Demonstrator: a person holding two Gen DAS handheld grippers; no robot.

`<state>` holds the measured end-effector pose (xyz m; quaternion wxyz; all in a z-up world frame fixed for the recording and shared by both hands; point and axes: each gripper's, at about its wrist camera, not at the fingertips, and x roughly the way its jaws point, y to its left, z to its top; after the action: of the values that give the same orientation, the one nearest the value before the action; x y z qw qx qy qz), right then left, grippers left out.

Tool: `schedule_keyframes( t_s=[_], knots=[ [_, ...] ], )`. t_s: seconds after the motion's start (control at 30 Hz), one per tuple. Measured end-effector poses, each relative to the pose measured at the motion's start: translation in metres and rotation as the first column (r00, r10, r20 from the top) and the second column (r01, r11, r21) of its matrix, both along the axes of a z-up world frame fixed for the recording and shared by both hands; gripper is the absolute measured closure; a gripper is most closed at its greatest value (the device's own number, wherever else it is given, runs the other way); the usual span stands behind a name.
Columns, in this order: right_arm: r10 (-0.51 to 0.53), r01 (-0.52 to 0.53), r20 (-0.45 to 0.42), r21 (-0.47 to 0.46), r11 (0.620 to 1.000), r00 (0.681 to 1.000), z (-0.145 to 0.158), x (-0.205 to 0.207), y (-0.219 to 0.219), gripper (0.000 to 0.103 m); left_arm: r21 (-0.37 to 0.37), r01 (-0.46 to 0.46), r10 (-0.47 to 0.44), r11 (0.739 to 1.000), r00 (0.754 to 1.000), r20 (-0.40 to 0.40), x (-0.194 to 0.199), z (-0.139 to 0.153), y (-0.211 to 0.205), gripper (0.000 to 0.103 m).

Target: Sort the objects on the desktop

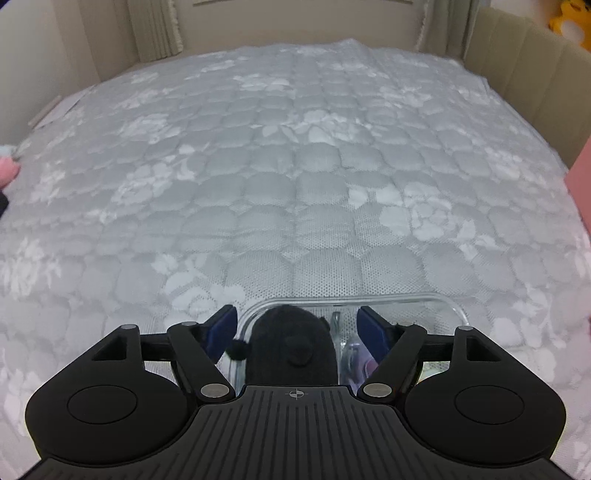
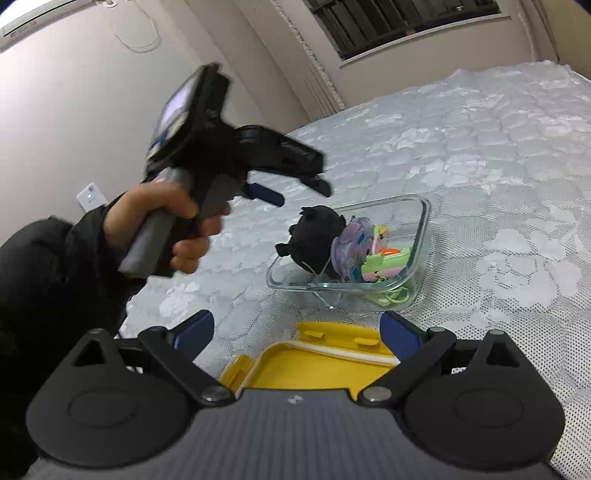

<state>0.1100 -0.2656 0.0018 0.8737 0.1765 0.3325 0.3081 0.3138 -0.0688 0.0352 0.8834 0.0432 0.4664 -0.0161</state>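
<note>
While the left gripper (image 1: pixel 297 325) hangs just above the glass dish (image 1: pixel 448 308), its blue pads (image 1: pixel 373 328) stand wide apart and pinch nothing. A black plush toy (image 1: pixel 291 343) sits in the dish right under them, between the two pads but not touched by them. In the right wrist view the same gripper (image 2: pixel 291 194) is up in the air, held by a hand (image 2: pixel 166 221) with a dark sleeve (image 2: pixel 55 277), and it is clear of the toy (image 2: pixel 317 236).

The dish (image 2: pixel 424 221) rests on the bed (image 2: pixel 480 166), which has a grey quilt with white flowers. Beside the black toy in the dish lie a purple thing (image 2: pixel 351 243), a green and pink toy (image 2: pixel 384 264) with an orange bit, and a green cord (image 2: pixel 395 297) at the near corner.

The right gripper (image 2: pixel 295 334) is spread open too, and it holds nothing. A yellow lid (image 2: pixel 314 365) lies on the bed just under it, near the dish but not touching it.

A wall and curtains (image 1: pixel 162 29) stand past the far end of the bed. A padded headboard (image 1: pixel 517 74) runs along the right side in the left wrist view. A window (image 2: pixel 406 22) is high on the wall.
</note>
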Motion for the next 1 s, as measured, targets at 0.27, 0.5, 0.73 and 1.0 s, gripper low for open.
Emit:
schedule_keyframes(
  t_s=[0.27,0.5,0.73,1.0],
  knots=[
    [-0.02,0.02,-0.018,0.009,1.0,1.0,-0.004,0.005,-0.006,0.006,0.058,0.004,0.001,0.998,0.997,-0.081,0.016,-0.032,-0.01,0.049],
    [-0.019,0.019,-0.033,0.011,1.0,0.999,-0.009,0.009,-0.006,0.006,0.079,0.032,-0.023,0.996,0.993,-0.112,0.02,-0.042,-0.01,0.038],
    [-0.016,0.017,-0.035,0.012,1.0,0.999,-0.01,0.008,-0.007,0.006,0.069,0.021,-0.013,0.997,0.994,-0.108,0.017,-0.037,-0.007,0.061],
    [-0.018,0.019,-0.03,0.017,1.0,0.999,-0.009,0.008,-0.008,0.006,-0.04,-0.031,0.03,0.999,0.999,-0.033,0.015,-0.008,0.014,0.067]
  ],
)
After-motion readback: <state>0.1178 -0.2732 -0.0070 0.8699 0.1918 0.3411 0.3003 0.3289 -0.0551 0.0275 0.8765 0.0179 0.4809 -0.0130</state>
